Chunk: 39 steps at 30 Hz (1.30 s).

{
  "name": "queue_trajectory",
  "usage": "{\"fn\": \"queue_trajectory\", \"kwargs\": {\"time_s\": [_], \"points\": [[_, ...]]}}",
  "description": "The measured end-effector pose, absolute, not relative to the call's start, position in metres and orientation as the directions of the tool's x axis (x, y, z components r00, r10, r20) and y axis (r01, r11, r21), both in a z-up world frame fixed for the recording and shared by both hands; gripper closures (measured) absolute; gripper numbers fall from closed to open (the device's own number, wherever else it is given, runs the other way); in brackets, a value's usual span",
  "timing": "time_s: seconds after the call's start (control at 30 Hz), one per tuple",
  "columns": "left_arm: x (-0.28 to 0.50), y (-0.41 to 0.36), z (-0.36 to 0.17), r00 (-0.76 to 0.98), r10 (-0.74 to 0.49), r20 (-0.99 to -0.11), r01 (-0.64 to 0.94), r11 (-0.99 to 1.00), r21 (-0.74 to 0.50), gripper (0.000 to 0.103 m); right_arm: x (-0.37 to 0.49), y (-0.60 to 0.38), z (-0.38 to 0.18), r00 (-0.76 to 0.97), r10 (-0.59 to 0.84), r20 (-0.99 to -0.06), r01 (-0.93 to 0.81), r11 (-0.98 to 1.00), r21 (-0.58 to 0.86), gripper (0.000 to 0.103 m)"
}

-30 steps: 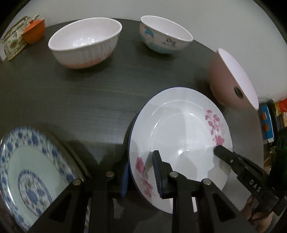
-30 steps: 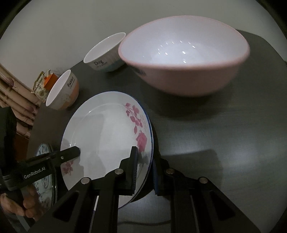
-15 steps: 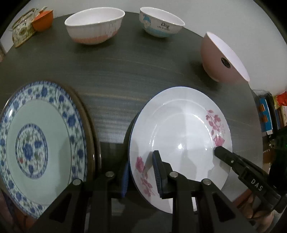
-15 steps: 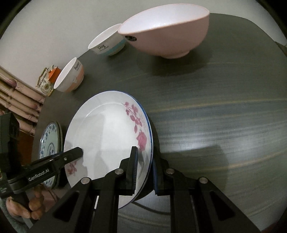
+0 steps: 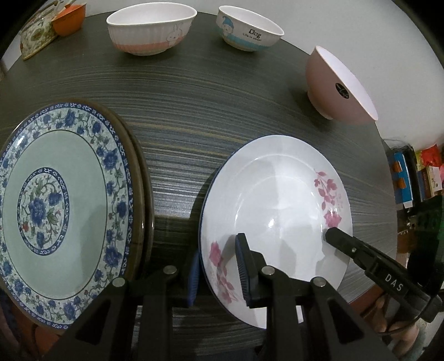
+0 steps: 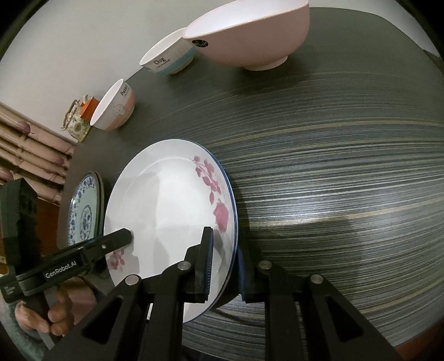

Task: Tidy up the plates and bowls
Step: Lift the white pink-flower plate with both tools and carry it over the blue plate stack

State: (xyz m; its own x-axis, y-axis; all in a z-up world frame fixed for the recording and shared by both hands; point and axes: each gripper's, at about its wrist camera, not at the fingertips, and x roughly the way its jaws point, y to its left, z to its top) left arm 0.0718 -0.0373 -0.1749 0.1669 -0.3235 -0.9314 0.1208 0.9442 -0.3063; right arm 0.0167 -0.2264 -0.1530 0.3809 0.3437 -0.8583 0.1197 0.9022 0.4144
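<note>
A white plate with pink flowers is held above the dark table by both grippers. My left gripper is shut on its left rim; it shows in the right wrist view. My right gripper is shut on the right rim of that plate; it shows in the left wrist view. A blue-patterned plate lies at the left, on a darker plate. A pink bowl, a "Dog" bowl and a rabbit bowl stand at the back.
An orange cup and a floral box sit at the far left corner. The dark striped table ends at a curved edge on the right. Shelves with colored items lie beyond it.
Both grippers have carried the pink-flowered plate back toward the near table edge and leftward. The bowls now look farther away and the blue-patterned plate is fully in view beside it.
</note>
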Motion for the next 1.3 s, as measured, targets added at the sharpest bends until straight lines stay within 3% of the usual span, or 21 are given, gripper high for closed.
{"fn": "queue_trajectory", "kwargs": {"time_s": [0.53, 1.3], "points": [[0.064, -0.041, -0.17, 0.206, -0.286, -0.936, 0.144, 0.955, -0.26, 0.08, 0.018, -0.229, -0.153, 0.371, 0.338, -0.865, 0.105, 0.91, 0.401, 0.09], [0.063, -0.024, -0.149, 0.243, -0.313, -0.918, 0.145, 0.948, -0.285, 0.082, 0.01, -0.222, -0.139, 0.41, 0.322, -0.853, 0.097, 0.915, 0.392, 0.09]]}}
